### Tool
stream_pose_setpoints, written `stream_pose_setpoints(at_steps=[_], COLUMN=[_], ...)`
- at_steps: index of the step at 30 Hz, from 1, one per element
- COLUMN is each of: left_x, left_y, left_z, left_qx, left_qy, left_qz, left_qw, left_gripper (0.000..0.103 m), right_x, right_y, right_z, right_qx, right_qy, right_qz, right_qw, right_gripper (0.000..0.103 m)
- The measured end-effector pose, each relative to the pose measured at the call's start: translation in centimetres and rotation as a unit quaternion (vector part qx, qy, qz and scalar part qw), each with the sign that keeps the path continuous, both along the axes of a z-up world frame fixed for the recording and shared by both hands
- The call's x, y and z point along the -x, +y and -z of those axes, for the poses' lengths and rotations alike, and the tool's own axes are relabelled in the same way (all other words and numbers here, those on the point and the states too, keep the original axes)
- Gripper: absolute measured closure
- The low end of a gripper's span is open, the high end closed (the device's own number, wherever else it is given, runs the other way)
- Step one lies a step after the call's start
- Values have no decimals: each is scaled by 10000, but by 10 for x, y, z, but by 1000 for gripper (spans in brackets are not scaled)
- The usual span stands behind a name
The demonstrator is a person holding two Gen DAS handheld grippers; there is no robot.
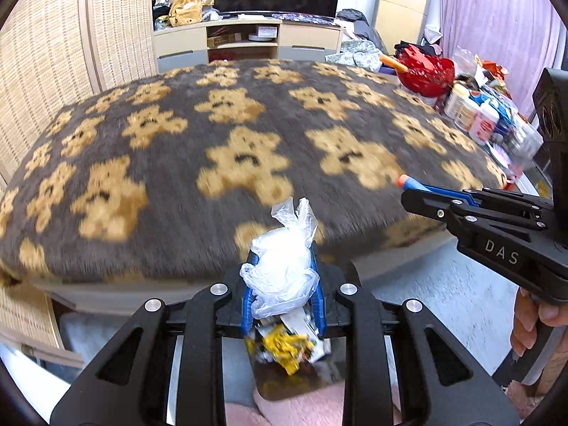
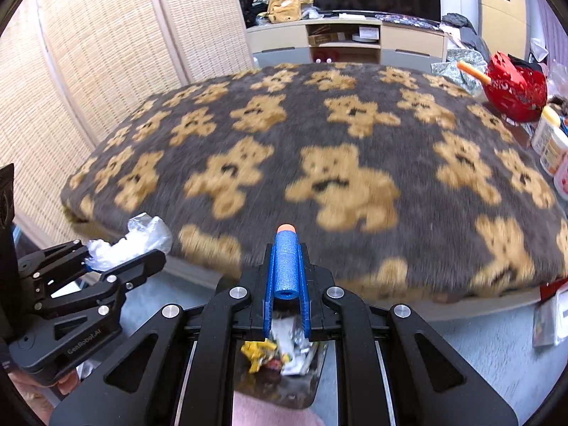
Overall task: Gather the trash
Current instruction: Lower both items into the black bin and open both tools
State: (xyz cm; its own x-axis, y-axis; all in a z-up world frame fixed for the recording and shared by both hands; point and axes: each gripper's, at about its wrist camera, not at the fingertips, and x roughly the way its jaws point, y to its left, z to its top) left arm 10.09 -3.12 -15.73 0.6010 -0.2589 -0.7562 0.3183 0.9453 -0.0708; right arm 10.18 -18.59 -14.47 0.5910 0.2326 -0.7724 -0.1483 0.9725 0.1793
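Plainly, the left gripper was clamped on a crumpled clear plastic bag, and the right gripper was closed tight on a blue foam dart with an orange tip. Both hung just off the near edge of a bed under a grey bear-print blanket. Below them sat a container of wrappers, and cluttered bottles stood to the right.
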Motion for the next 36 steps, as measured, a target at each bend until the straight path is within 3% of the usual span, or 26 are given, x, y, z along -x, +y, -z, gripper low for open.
stream_pose_setpoints(at_steps=[14, 27, 36], left_x=[48, 39, 28], left_y=[0, 4, 1], left_z=[58, 121, 135], left_qx=[-51, -125, -75], left_qy=[554, 1278, 1462], left_qz=[-14, -49, -42], left_qw=[9984, 9917, 9892], left_gripper=[79, 79, 77], right_x=[50, 39, 25], right_y=[11, 12, 11], right_z=[63, 115, 128], right_qx=[-17, -160, -329], right_qy=[644, 1154, 1341], right_qz=[-58, 109, 183], right_qw=[9979, 9931, 9903], right_gripper=[89, 90, 89])
